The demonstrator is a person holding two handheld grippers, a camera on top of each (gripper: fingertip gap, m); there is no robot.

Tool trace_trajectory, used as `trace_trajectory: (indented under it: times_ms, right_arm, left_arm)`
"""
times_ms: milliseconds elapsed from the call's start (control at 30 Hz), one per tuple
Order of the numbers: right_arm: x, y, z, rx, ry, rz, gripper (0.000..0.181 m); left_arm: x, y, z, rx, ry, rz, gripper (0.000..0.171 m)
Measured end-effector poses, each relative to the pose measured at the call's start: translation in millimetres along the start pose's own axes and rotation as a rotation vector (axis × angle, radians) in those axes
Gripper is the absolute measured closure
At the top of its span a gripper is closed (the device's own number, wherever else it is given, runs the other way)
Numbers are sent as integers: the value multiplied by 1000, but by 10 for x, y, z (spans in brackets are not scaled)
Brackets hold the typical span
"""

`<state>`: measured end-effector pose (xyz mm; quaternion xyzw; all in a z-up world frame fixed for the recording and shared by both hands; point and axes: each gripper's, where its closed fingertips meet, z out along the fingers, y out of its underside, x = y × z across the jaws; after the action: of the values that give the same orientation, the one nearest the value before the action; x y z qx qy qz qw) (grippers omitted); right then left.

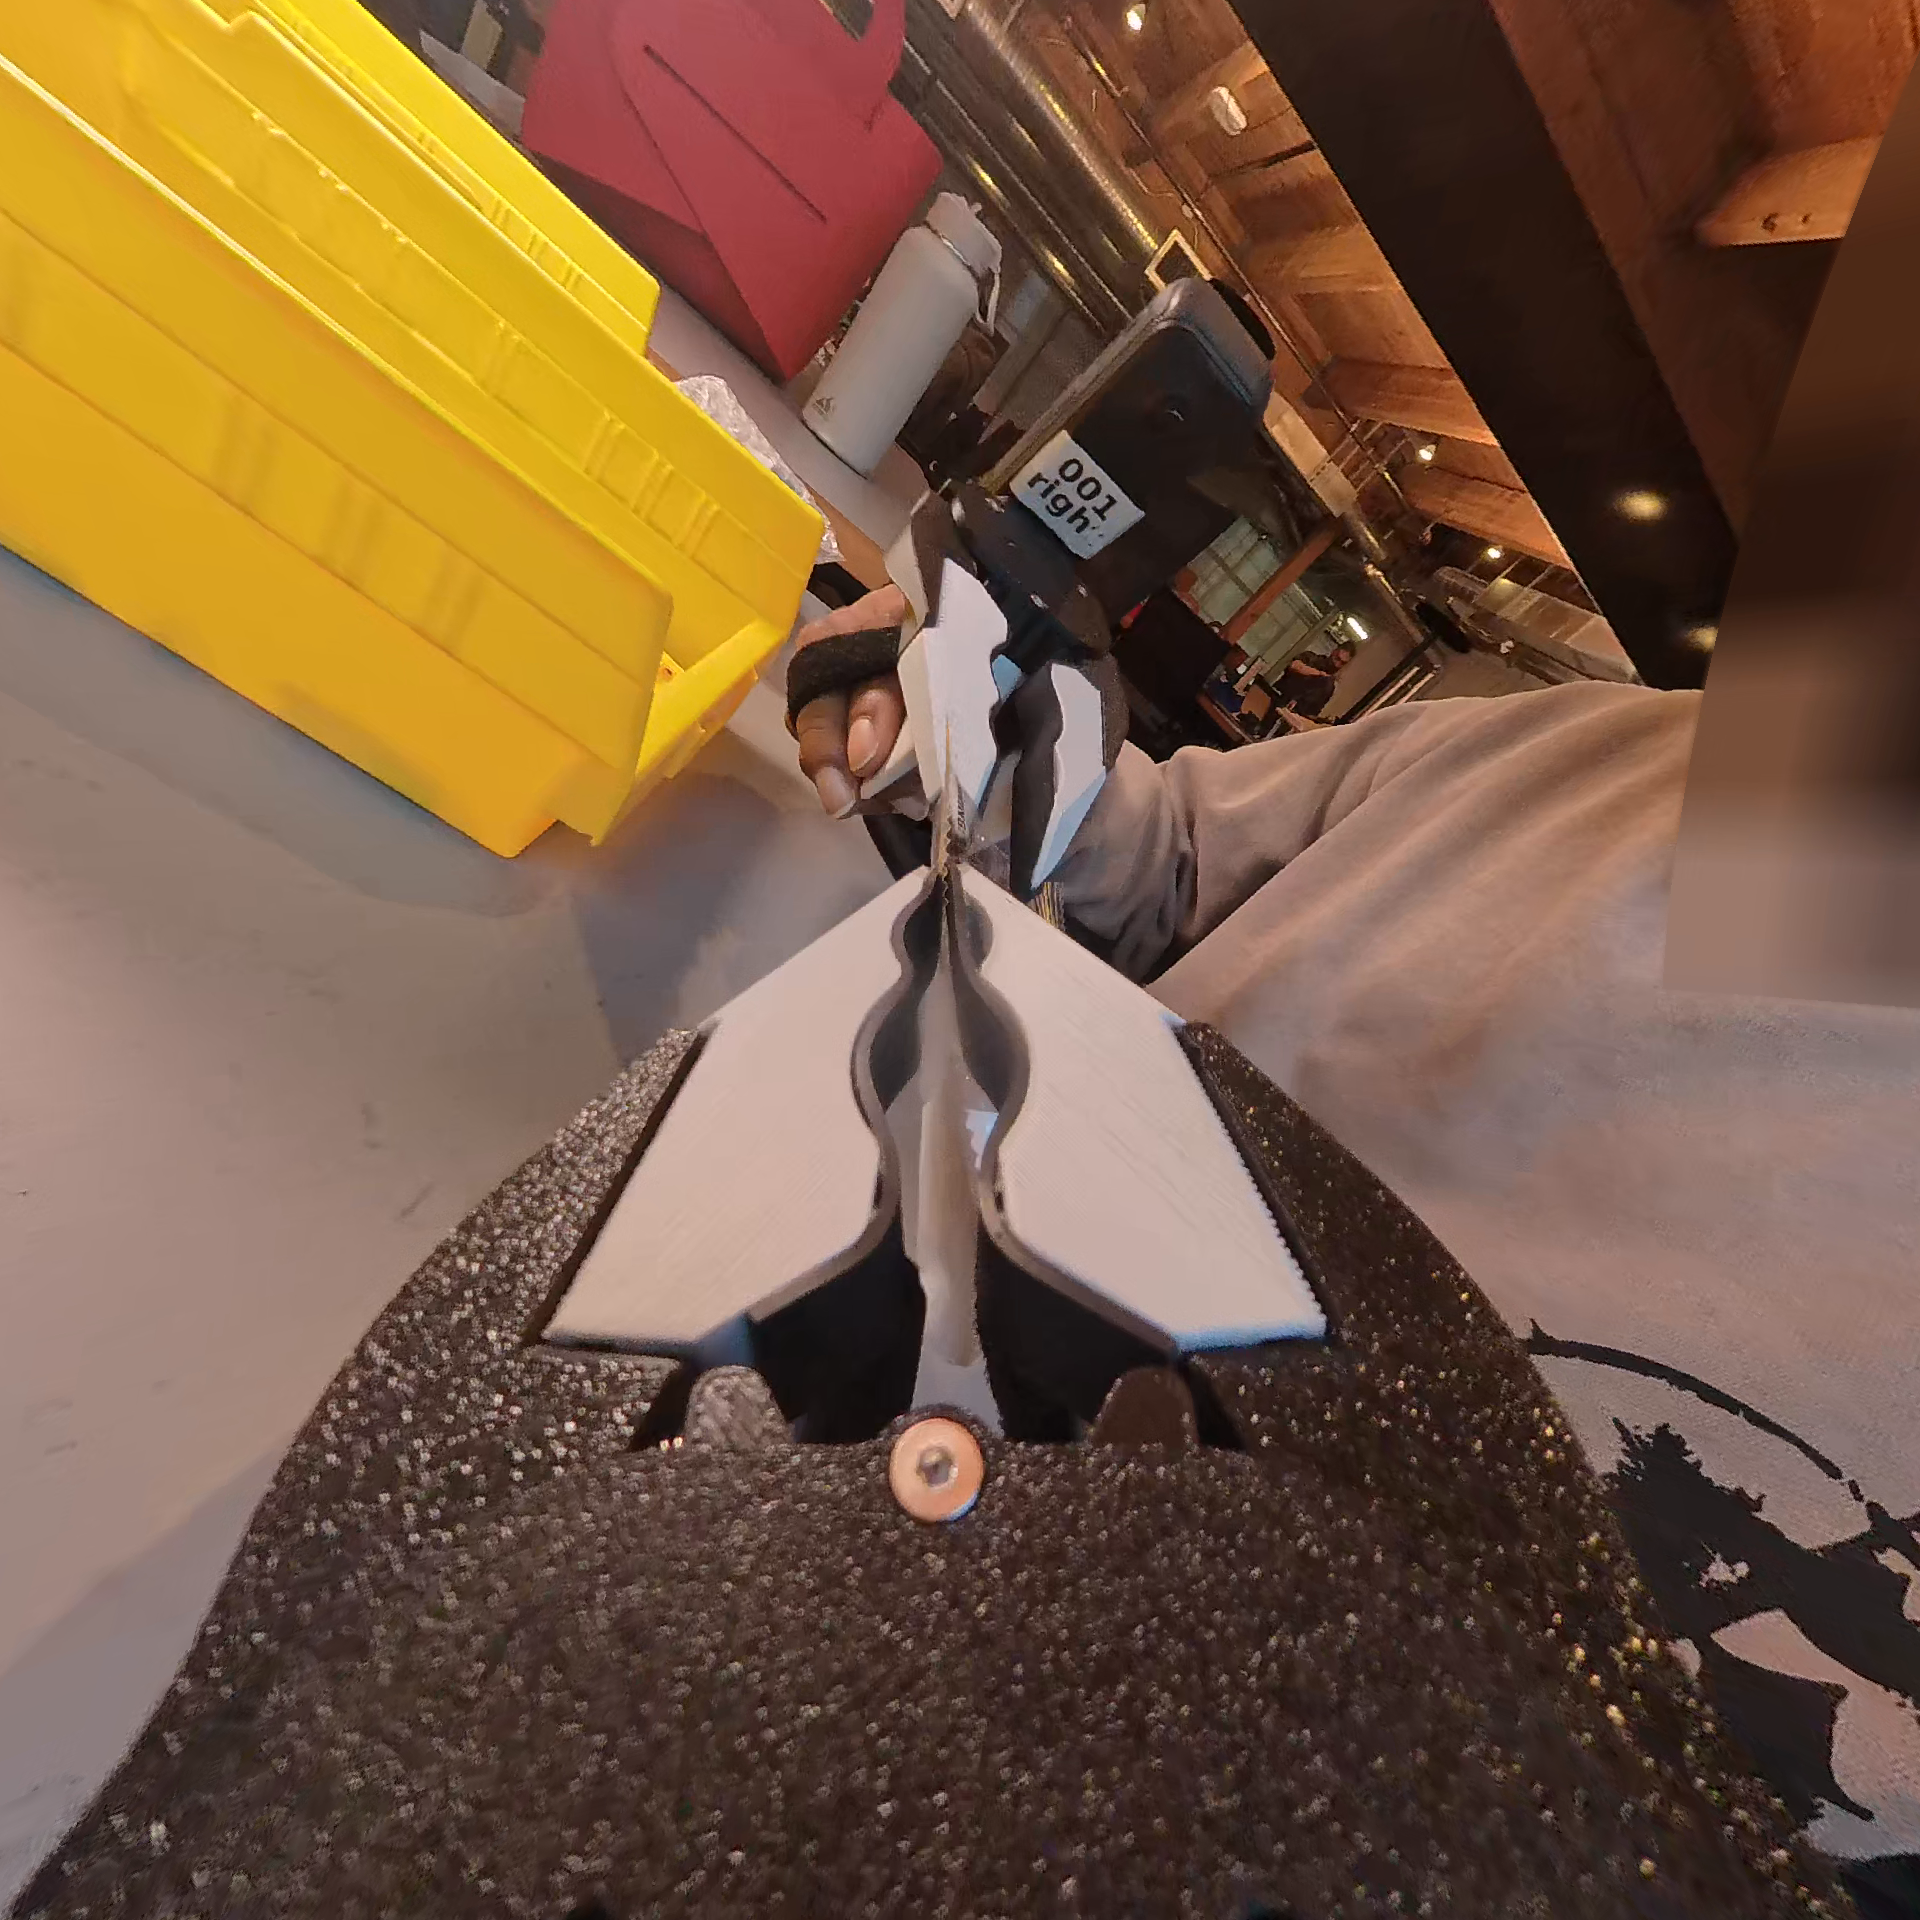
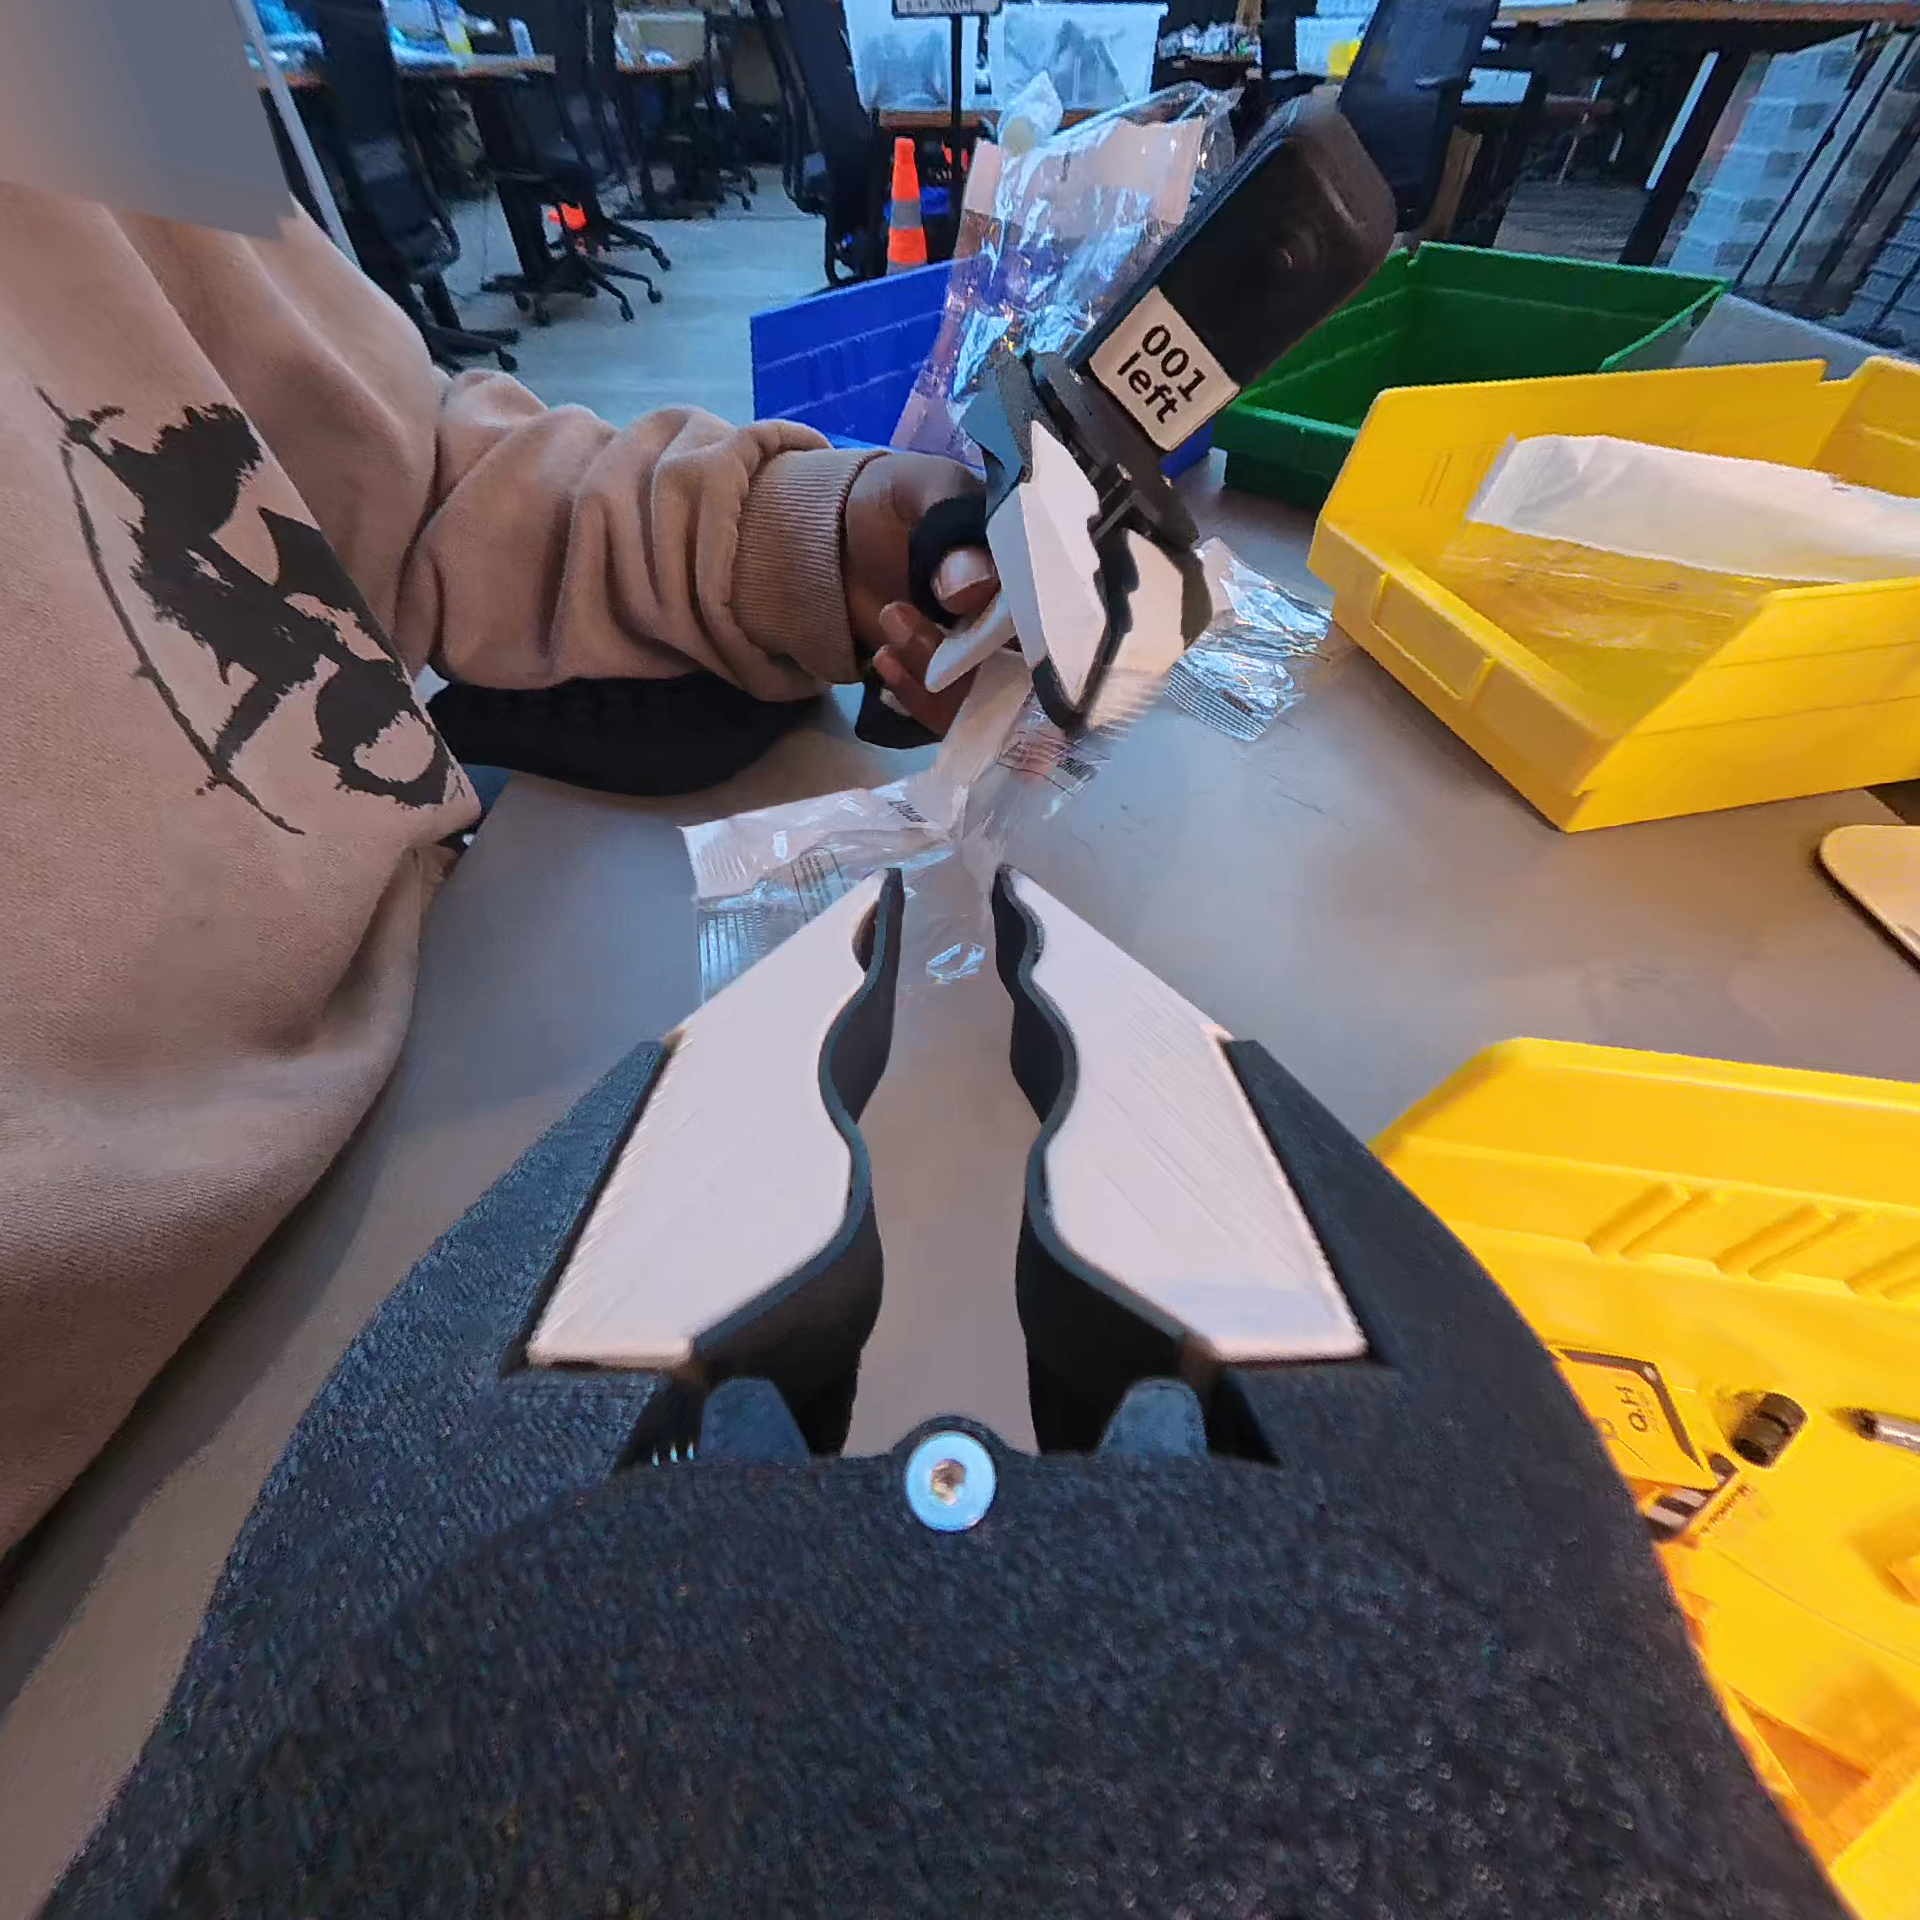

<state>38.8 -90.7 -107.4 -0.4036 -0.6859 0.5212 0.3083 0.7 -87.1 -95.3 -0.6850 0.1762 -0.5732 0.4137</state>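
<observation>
Firstly, from the left wrist: jaws of left gripper (image 1: 948, 904) pressed together, pinching a clear plastic bag (image 1: 948, 1143) seen edge-on between the pads. Just beyond the tips, right gripper (image 1: 971, 821), fingers standing either side of the same film. Off to the side on the grey table (image 1: 260, 1143), stacked yellow bins (image 1: 364, 416); behind them a red box (image 1: 748, 156) and a white bottle (image 1: 904, 332).

Next, from the right wrist: jaws of right gripper (image 2: 948, 883) spread, table showing through the gap, a fold of film lying loose between the tips. Bag held above the table, rising past the left gripper and trailing down toward the right one. Near it a flat packet (image 2: 810, 852), a green bin (image 2: 1455, 343) and a blue bin (image 2: 831, 353).

Likely trouble: thin, slick film sliding out of the single pinch, or stretching and tearing if pulled hard.
</observation>
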Motion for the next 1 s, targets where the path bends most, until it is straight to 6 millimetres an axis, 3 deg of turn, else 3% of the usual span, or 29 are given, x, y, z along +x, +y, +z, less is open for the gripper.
trace_trajectory:
  times_ms: [200,300,367,467,600,800,1000]
  right_arm:
    - [59,83,43,-74,82,-90,181]
    - [138,82,-5,-150,162,-269,181]
    - [186,84,-41,-262,198,-458,181]
    - [209,29,-33,-428,184,-709,181]
    - [190,-114,54,-521,152,-905,181]
    - [111,-138,76,-585,158,-1054,181]
    - [31,-164,41,-613,160,-1099,181]
  left_arm:
    - [9,-4,33,-5,-16,44,171]
    - [14,-37,-12,-58,-86,116,165]
    - [69,-276,-76,-54,-171,192,148]
    - [183,-569,-33,-164,-319,348,148]
    - [134,-449,211,-453,-452,407,149]
    - [247,-198,345,-550,-382,332,149]
    - [165,2,307,-634,-447,377,159]
